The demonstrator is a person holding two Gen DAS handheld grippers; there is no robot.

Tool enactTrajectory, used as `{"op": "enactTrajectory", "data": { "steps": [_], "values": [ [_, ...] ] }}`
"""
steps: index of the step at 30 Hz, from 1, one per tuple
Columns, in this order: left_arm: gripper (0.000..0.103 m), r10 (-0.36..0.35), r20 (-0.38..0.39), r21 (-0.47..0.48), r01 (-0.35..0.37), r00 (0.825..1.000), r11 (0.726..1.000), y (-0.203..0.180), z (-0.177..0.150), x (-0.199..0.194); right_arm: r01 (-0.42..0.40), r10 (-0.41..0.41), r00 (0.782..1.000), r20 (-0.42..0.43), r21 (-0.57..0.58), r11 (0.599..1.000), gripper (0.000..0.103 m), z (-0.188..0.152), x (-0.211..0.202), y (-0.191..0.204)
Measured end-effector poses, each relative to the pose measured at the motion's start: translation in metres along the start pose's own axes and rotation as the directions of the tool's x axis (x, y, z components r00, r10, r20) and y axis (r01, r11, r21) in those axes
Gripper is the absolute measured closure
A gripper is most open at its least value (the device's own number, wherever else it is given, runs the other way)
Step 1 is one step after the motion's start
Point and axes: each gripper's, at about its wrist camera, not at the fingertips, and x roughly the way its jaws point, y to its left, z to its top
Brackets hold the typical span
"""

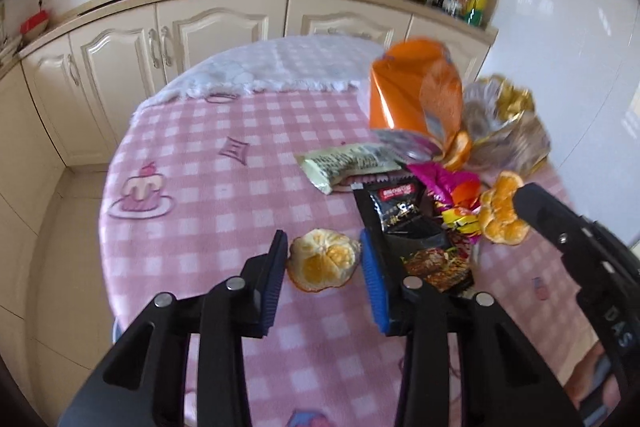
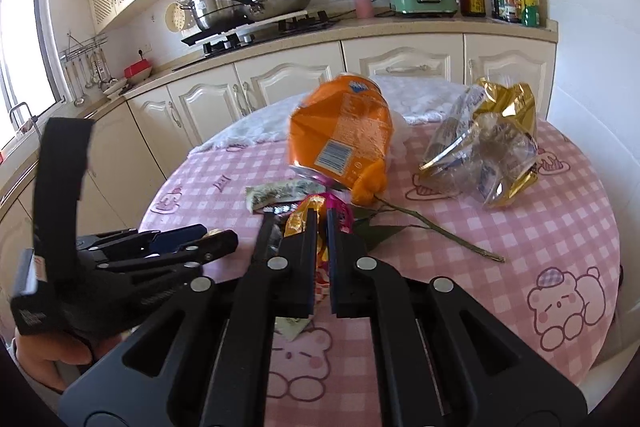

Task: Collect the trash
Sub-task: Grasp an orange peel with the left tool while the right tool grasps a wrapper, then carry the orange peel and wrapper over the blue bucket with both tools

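A round tabletop [image 2: 552, 227] under a pink checked cloth with cartoon bears fills most of both views, with cream kitchen cabinets [image 2: 280, 87] and a stove behind it at the far side.

The trash sits in a loose heap toward the far right of the tabletop. Largest is an orange snack bag [image 2: 340, 135], standing tilted at the far edge of the heap. To its right lies a crumpled clear and gold bag [image 2: 488, 151]. Just nearer are a pale green wrapper [image 1: 348, 163], a black wrapper [image 1: 400, 215] and a green stem [image 2: 432, 227] that runs out to the right.

The left claw [image 1: 324, 259] sits at the near left of the heap with an orange peel [image 1: 324, 261] between its blue pads; the pads stand just beside the peel, and I cannot tell whether they press on it.

The right claw [image 2: 322, 267] is clamped on a bunch of pink and gold candy wrappers [image 2: 316, 215], which stick out past its fingertips. In the left wrist view another piece of peel [image 1: 500, 215] lies just beside that claw.
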Motion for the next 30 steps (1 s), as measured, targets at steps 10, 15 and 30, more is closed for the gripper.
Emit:
{"op": "enactTrajectory", "data": {
  "steps": [10,15,30],
  "values": [
    [0.067,0.040,0.086,-0.122,-0.030,0.995,0.992,0.078,-0.029,-0.069,-0.156,0.155,0.988,-0.023,-0.109,0.982,0.098,-0.001,-0.003,0.092],
    [0.067,0.118,0.075,-0.224,-0.099,0.990,0.970,0.147,-0.062,-0.092,-0.269,0.252,0.961,-0.114,-0.186,0.945,0.098,-0.020,0.021,0.167],
    [0.067,0.217,-0.081,-0.514,-0.227,0.973,0.827,0.320,-0.153,-0.075,-0.433,0.310,0.864,-0.397,-0.270,0.860,0.097,-0.116,0.162,0.337]
  ]
}}
